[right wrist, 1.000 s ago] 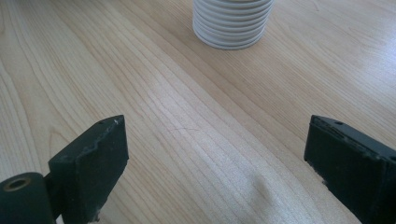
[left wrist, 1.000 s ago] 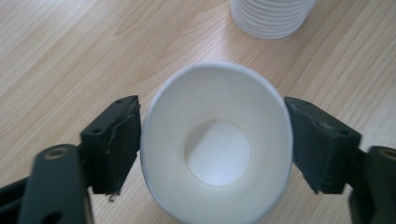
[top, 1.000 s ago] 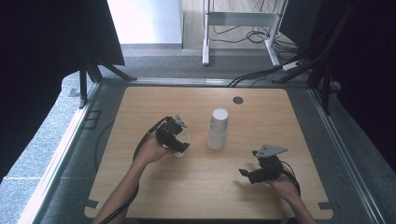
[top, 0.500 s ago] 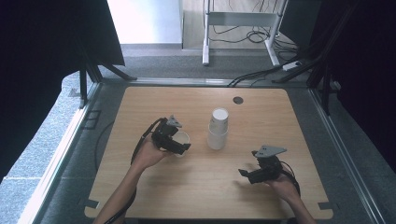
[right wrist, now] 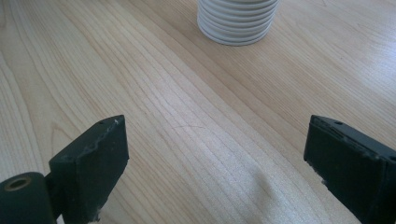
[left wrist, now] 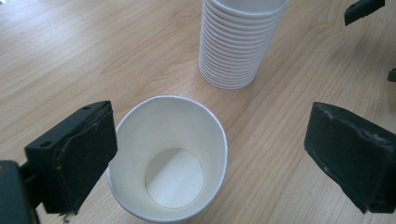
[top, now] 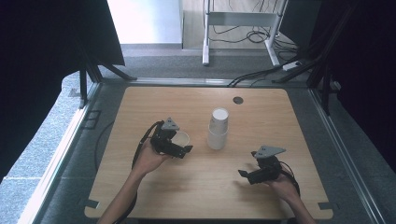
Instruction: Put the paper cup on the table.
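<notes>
A single white paper cup (top: 181, 138) (left wrist: 173, 158) stands upright on the wooden table (top: 140, 107), mouth up and empty. My left gripper (top: 182, 143) (left wrist: 217, 144) is open around it. Its jaws have just been opening: one pad sits close beside the cup's rim, the other stands well clear. A tall stack of white paper cups (top: 218, 129) (left wrist: 240, 42) (right wrist: 238, 21) stands just right of the single cup. My right gripper (top: 247, 163) (right wrist: 215, 154) hovers open over bare wood at the front right, with nothing between its fingers.
A small black round grommet (top: 238, 100) sits in the table near its far edge. Dark curtains flank both sides, and a metal frame with cables stands on the floor beyond the table. The right gripper's jaw tip (left wrist: 364, 7) shows in the left gripper view.
The left gripper's jaws have spread apart from the single cup, which stays standing on the table. The right hand has not moved.
</notes>
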